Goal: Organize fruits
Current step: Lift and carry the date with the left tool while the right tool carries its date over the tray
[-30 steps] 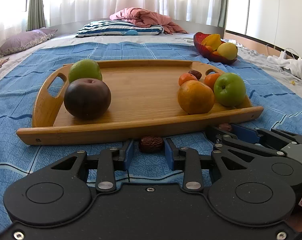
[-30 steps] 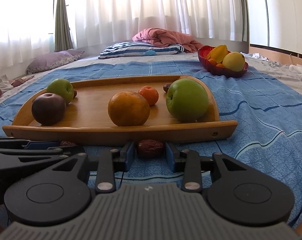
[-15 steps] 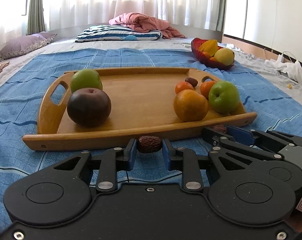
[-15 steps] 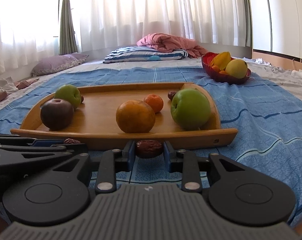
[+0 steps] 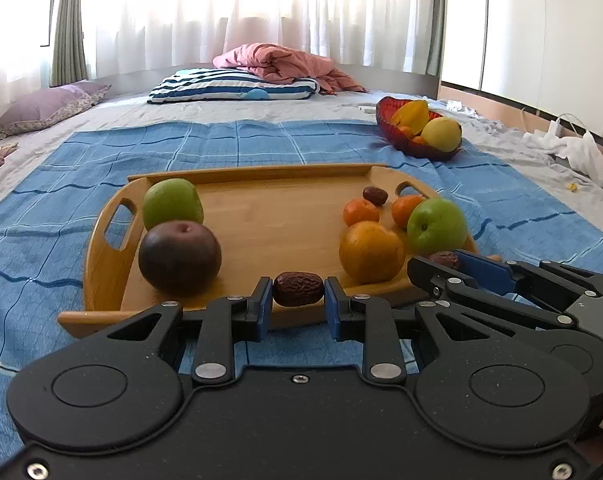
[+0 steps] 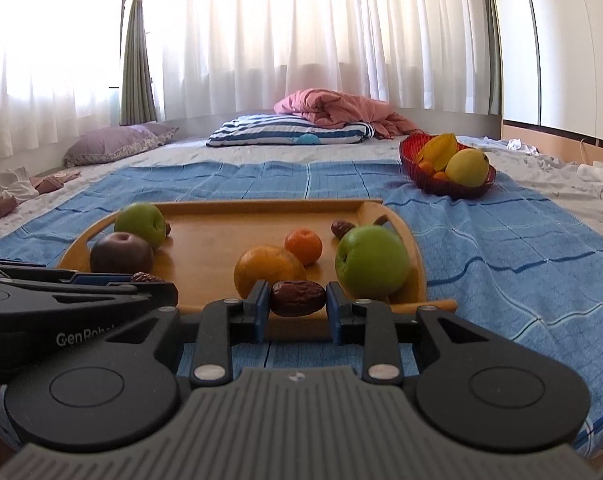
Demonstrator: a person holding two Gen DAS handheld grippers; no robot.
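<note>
- We hold the left gripper (image 5: pixel 298 300) low at the near edge of the wooden tray (image 5: pixel 277 216), and its blue fingers (image 5: pixel 261 304) press from both sides on a dark wrinkled date (image 5: pixel 298 289), which hangs above the tray's front rim.
- At the left end of the tray we see a green apple (image 5: pixel 172 204) just behind a dark purple-brown fruit (image 5: pixel 179 257); the two look to be touching.
- The middle of the tray floor is bare wood.
- Toward the right end lies a big orange (image 5: pixel 371 251), and behind it two small tangerines (image 5: pixel 361 211), a loose date (image 5: pixel 374 195) near the far handle, and a second green apple (image 5: pixel 436 226) just beside the orange.
- We hold the right gripper (image 6: pixel 297 309) beside the left one, also at the tray's near edge, and its fingers (image 6: pixel 261 304) grip a second date (image 6: pixel 298 298) in the same way, in front of the orange and the right apple.
- In the left wrist view this right gripper comes in from the right side, with its date showing at the tip.
- The tray sits on a blue checked blanket (image 5: pixel 229 144) spread over the bed.
- Further right and behind, a red bowl (image 5: pixel 417 146) on the blanket holds a yellow fruit, a starfruit and some small orange ones.
- At the head of the bed are a striped pillow (image 5: pixel 233 88) and a pink quilt (image 5: pixel 285 62).
</note>
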